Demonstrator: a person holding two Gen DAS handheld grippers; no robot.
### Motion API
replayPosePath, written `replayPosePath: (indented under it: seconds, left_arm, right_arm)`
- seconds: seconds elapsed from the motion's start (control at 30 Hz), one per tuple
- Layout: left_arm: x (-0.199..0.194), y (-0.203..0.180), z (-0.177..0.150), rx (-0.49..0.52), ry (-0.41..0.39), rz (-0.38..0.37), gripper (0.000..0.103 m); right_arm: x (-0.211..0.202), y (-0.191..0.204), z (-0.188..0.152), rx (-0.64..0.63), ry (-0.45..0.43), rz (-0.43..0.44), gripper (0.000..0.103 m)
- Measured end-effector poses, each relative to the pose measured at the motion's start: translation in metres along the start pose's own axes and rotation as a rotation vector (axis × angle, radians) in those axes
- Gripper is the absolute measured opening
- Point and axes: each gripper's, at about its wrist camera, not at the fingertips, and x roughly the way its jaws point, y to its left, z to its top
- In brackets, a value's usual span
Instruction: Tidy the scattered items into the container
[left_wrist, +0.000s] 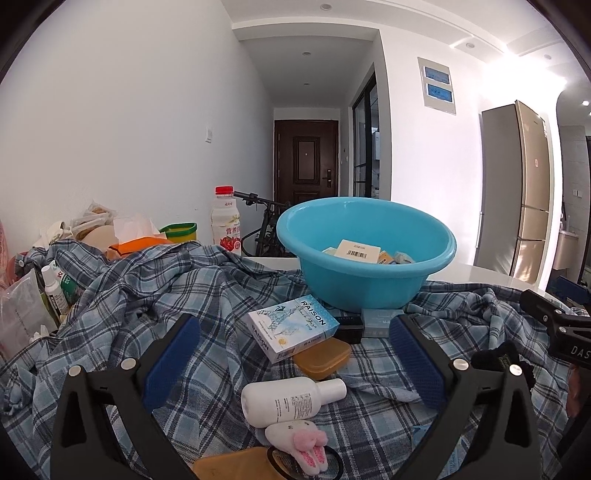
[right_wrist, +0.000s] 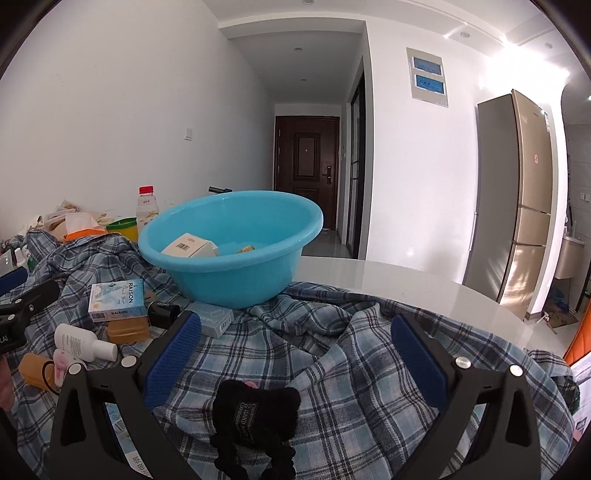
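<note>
A blue plastic basin stands on a plaid shirt and holds several small boxes. In front of it lie a light-blue RAISON box, an amber case, a white bottle, a pink-eared plush hair tie, a small black box and a pale-blue box. My left gripper is open, its pads wide to either side of these items, touching none. My right gripper is open above the shirt, a black fuzzy scrunchie below and between its fingers.
At the back left stand a red-capped drink bottle, a green-rimmed jar, an orange tissue pack and several bags and bottles. Bare white tabletop lies right of the basin. A fridge stands beyond the table.
</note>
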Motion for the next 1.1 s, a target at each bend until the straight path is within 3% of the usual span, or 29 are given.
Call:
replayPosePath:
  seconds: [1.1]
  left_arm:
    - [0.0019,0.0038,0.0012,-0.012,0.012,0.037,0.103]
  right_arm:
    - [-0.0004,-0.0033,0.0019,0.015,0.007,-0.015,0.102]
